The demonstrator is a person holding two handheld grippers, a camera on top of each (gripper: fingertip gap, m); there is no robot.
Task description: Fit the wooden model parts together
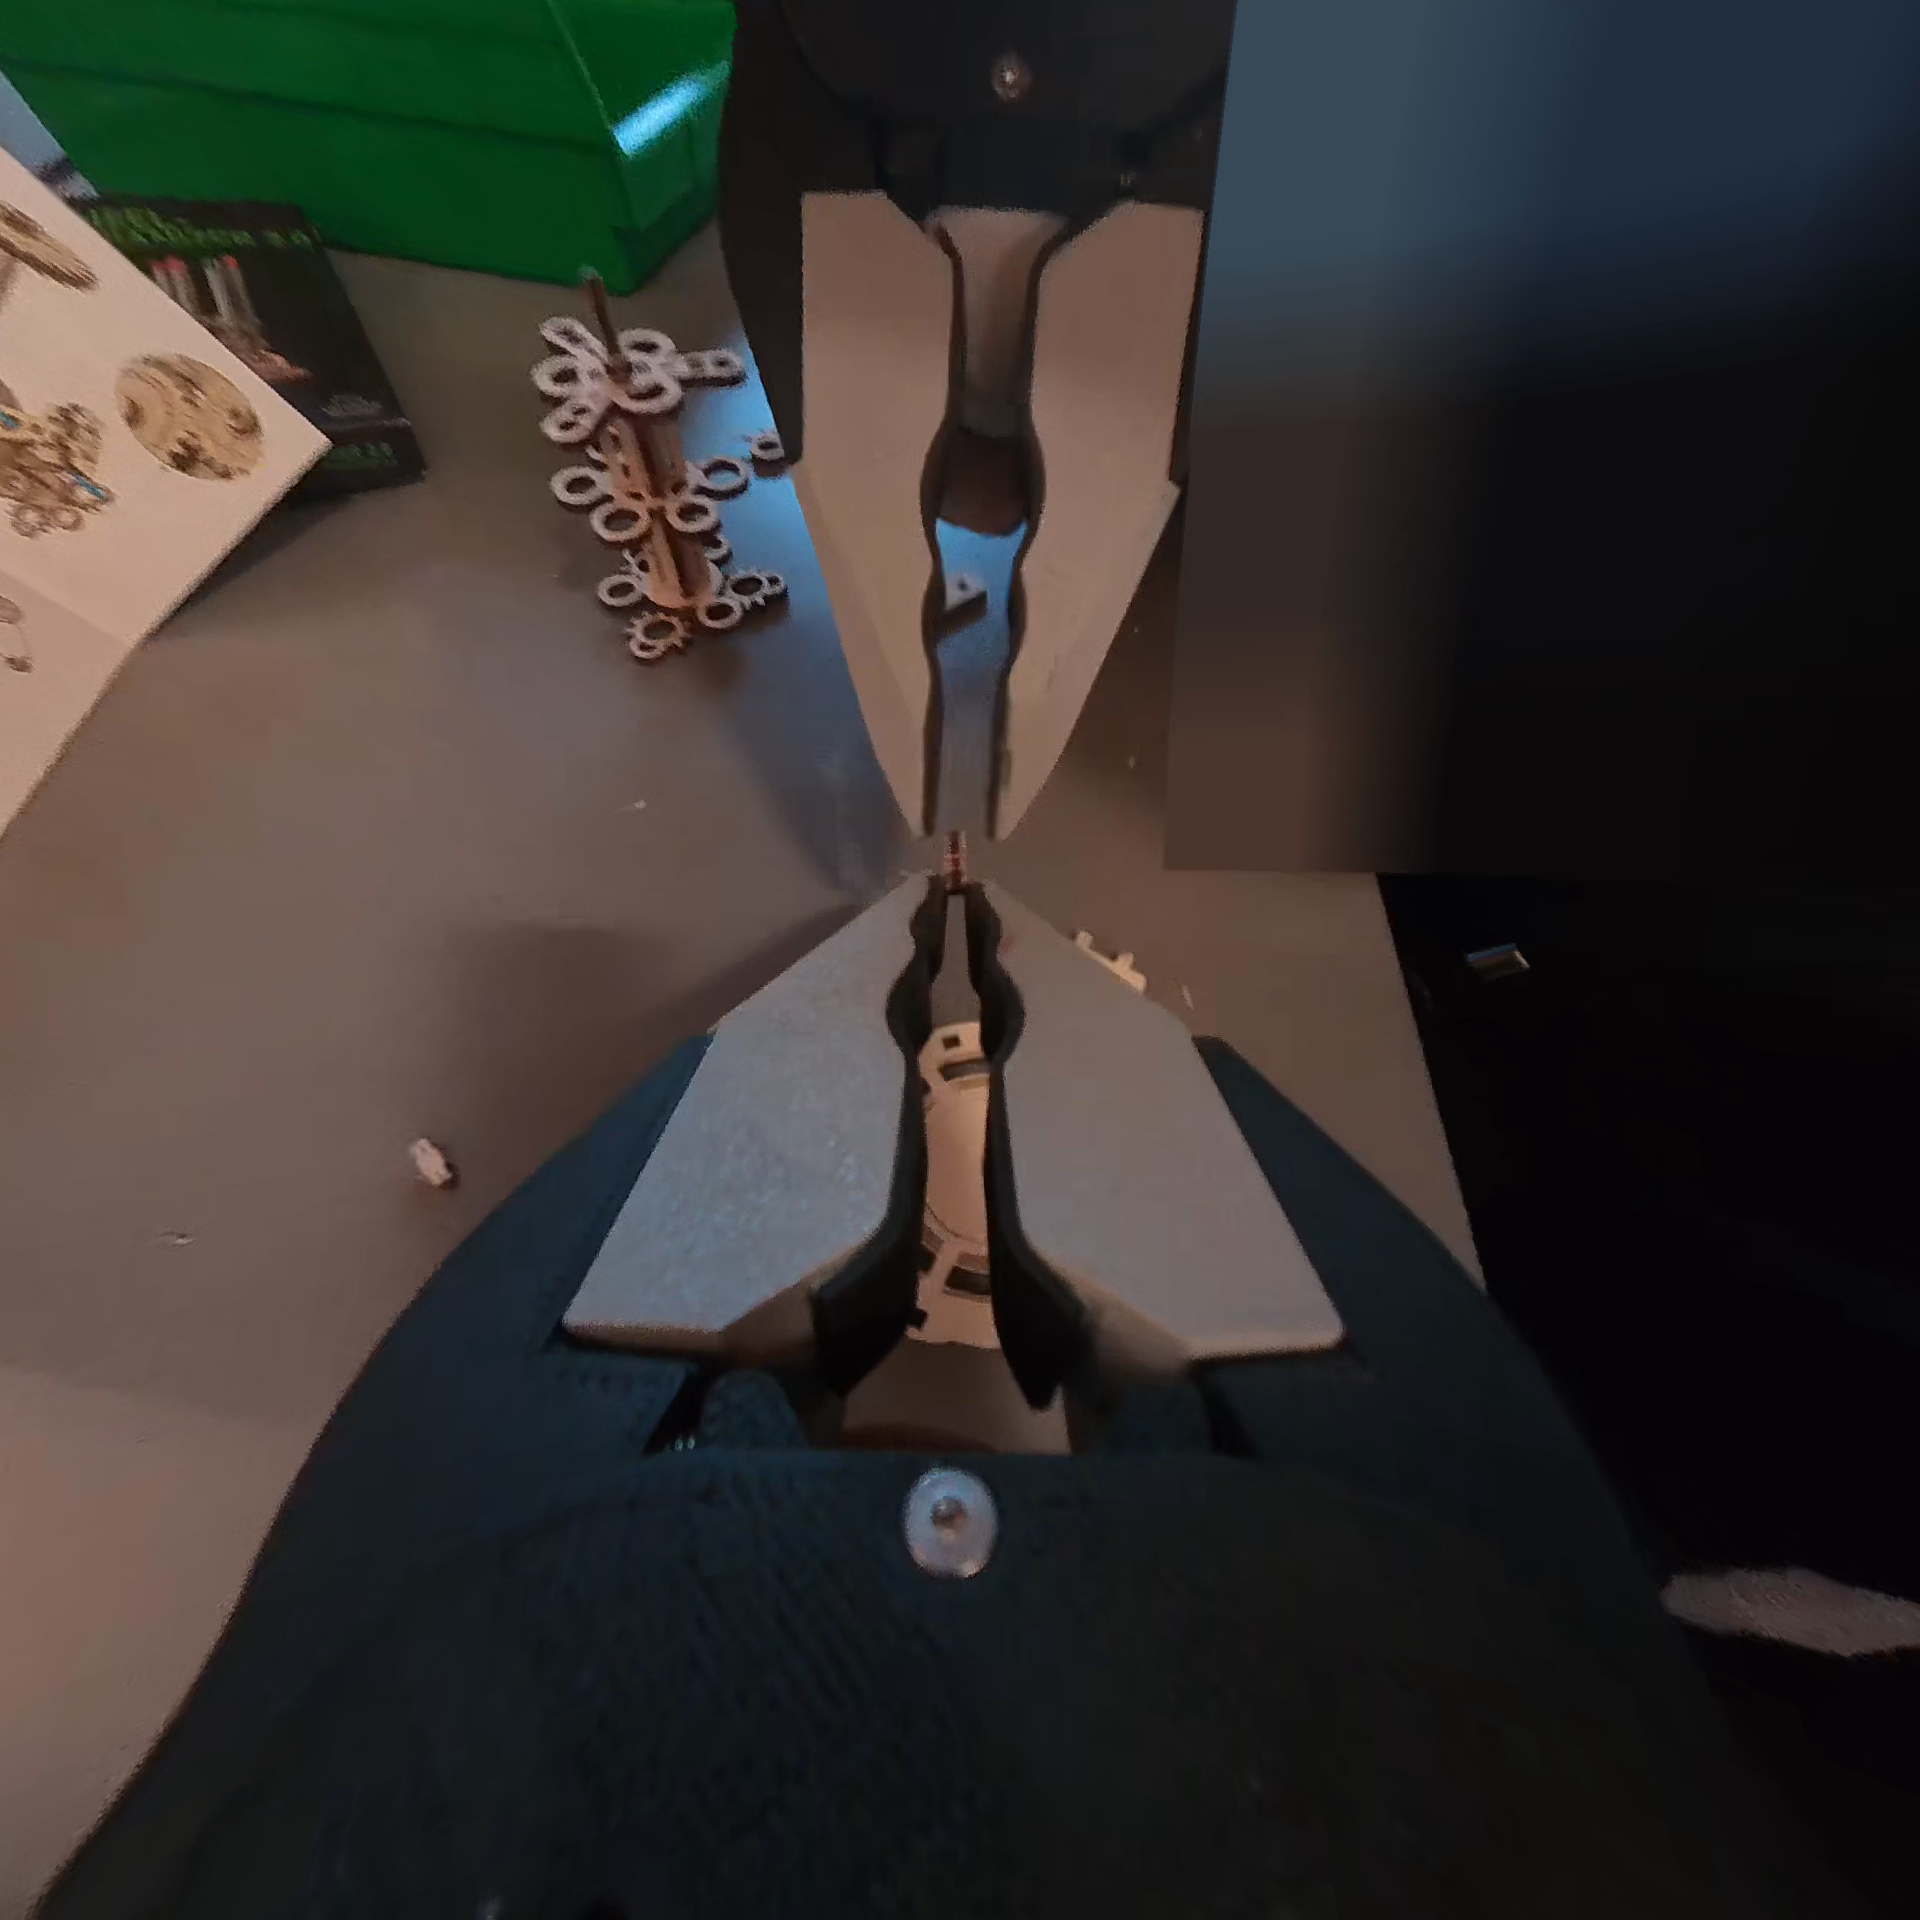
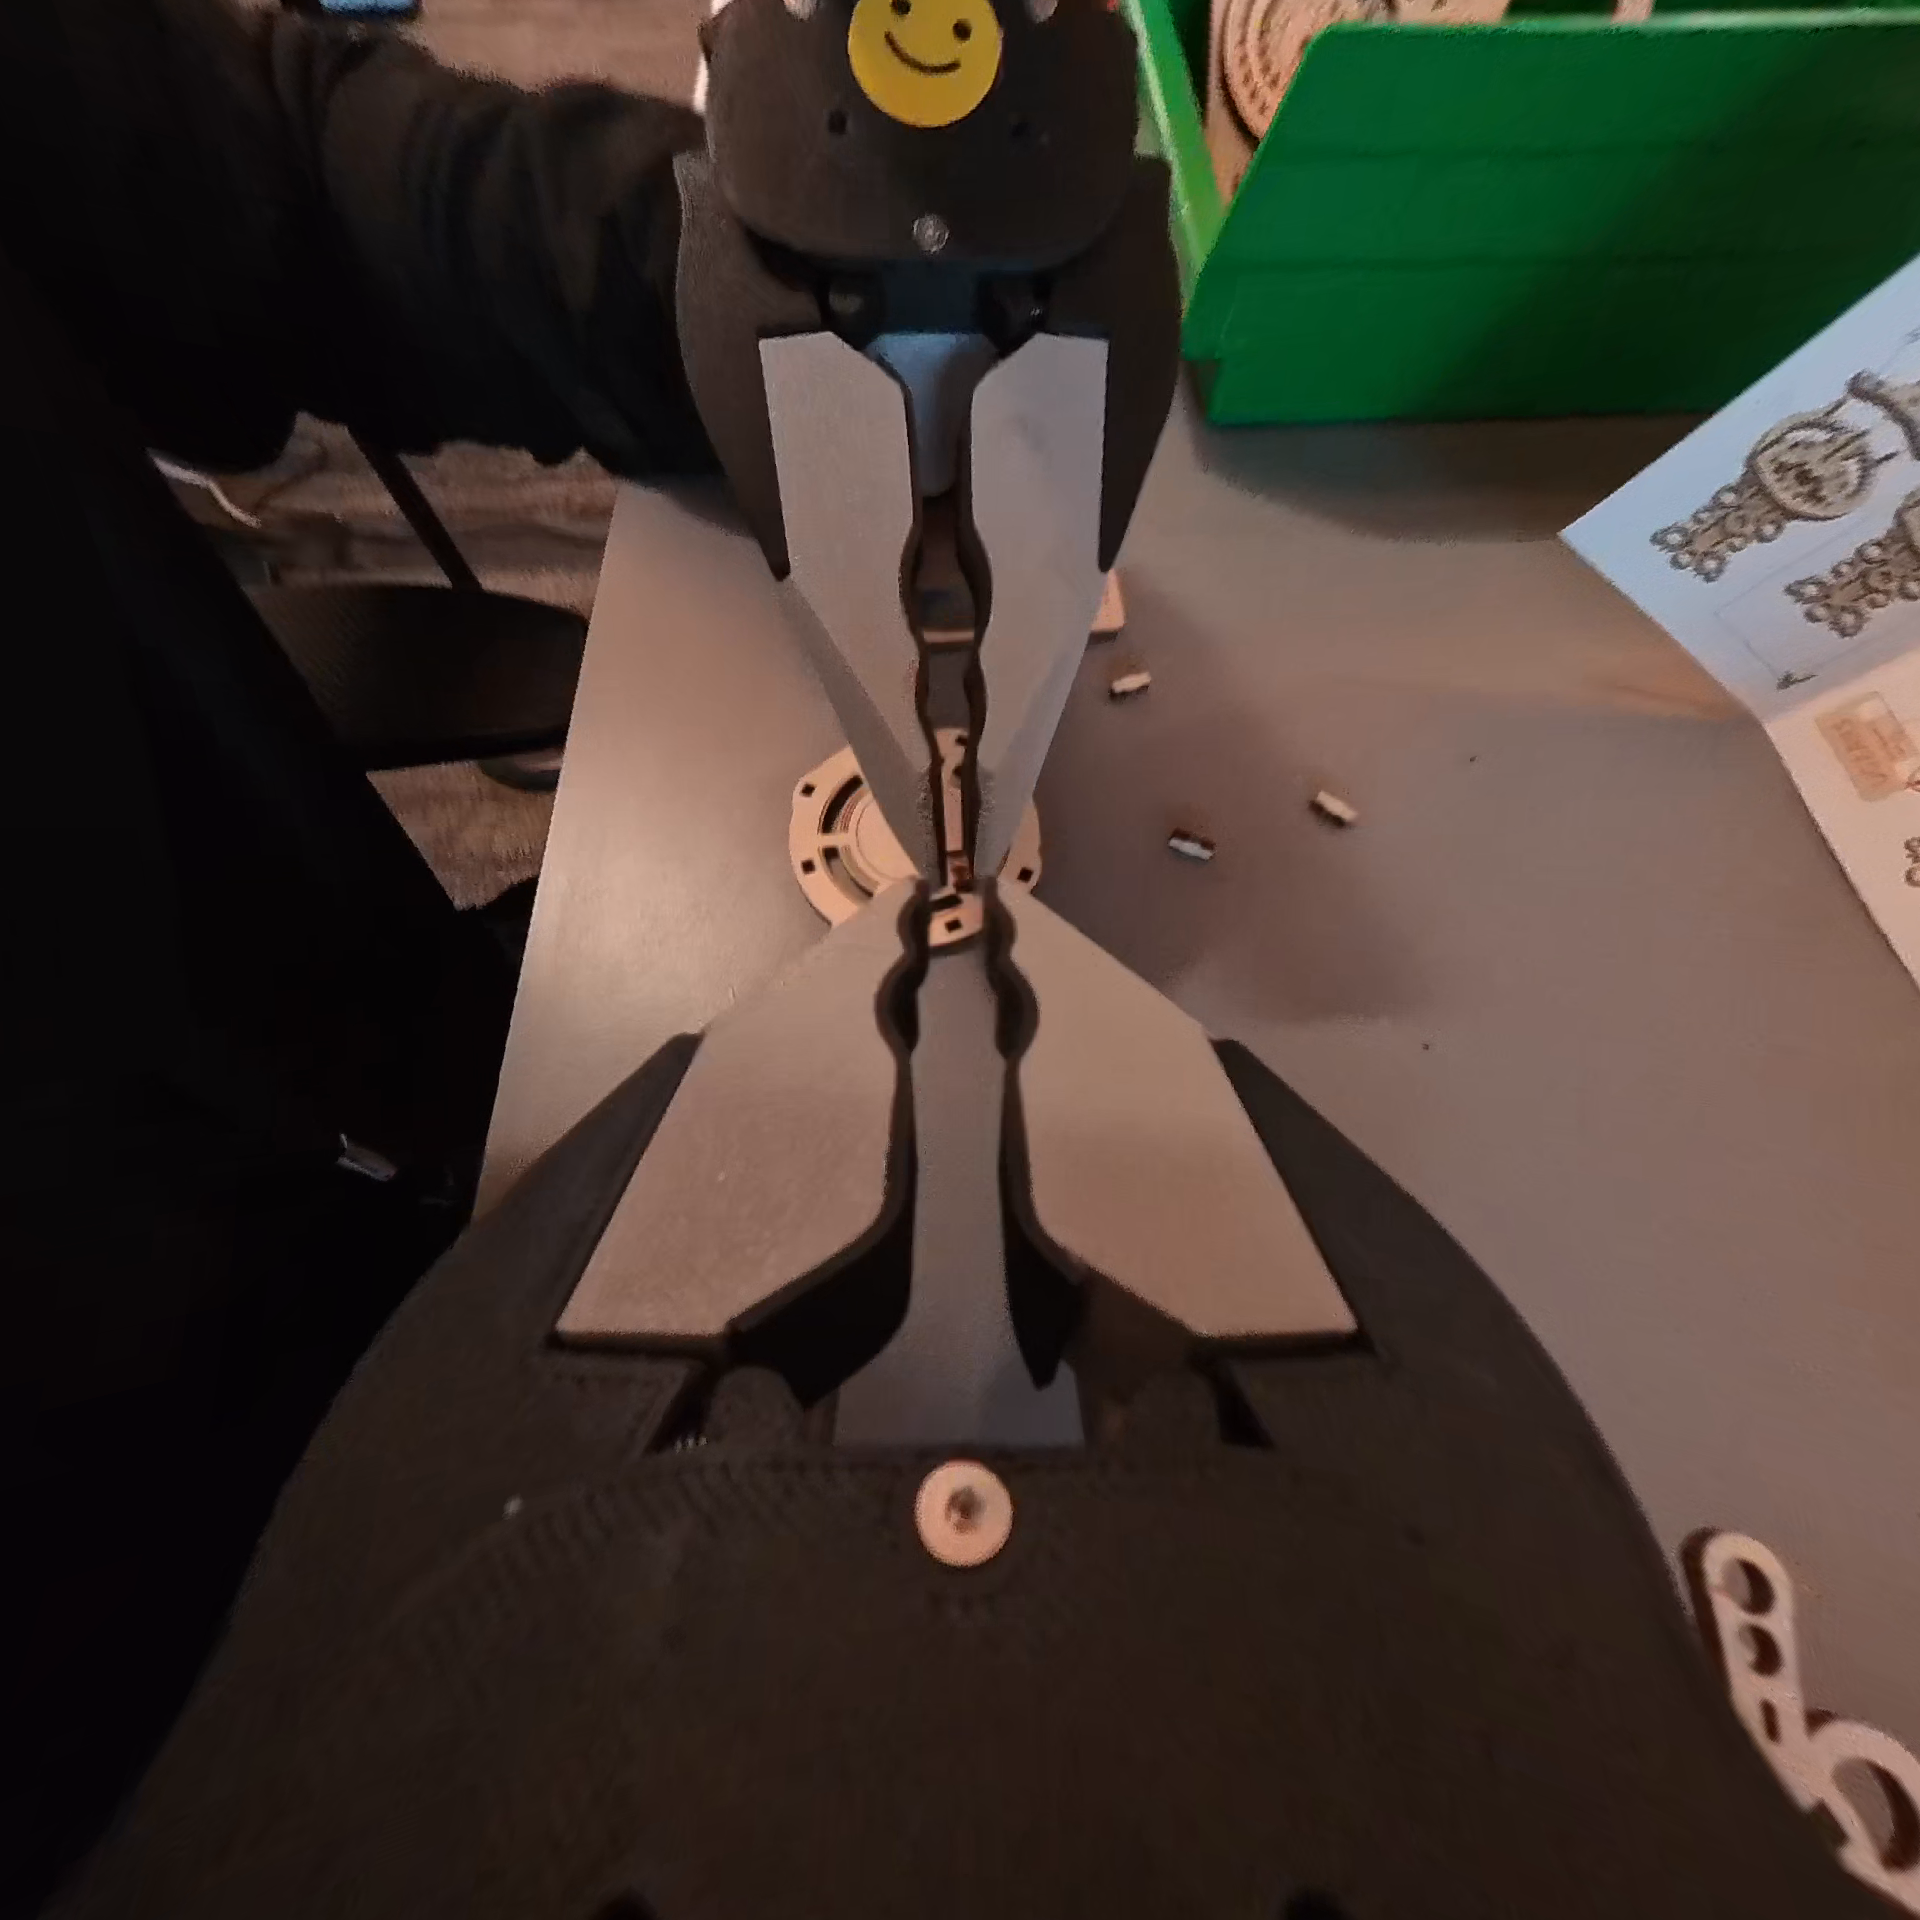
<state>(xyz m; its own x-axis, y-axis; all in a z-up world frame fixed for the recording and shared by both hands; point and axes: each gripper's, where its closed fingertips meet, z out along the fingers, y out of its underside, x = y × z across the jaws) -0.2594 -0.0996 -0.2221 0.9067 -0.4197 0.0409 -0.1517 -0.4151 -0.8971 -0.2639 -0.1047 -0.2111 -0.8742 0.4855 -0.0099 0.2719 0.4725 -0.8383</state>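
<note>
Meeting tip to tip above the grey table [image 2: 1351, 1039]: left gripper [image 1: 953, 891] pinching a small wooden peg [image 1: 953, 858], right gripper [image 2: 954, 923] clamping a flat slotted wooden piece [image 2: 954, 925]. Lying below, a round wooden disc [image 2: 831, 842]; standing near the green bin [image 1: 416, 125], a ringed wooden tower [image 1: 649, 488].

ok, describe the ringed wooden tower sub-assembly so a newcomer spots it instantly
Start in the left wrist view at the green bin at the back of the grey table. Just in front of its near corner stands the wooden tower: an upright column stacked with tiers of small ring-shaped lobes. It is the only standing piece; the other wooden bits nearby lie flat.
</note>
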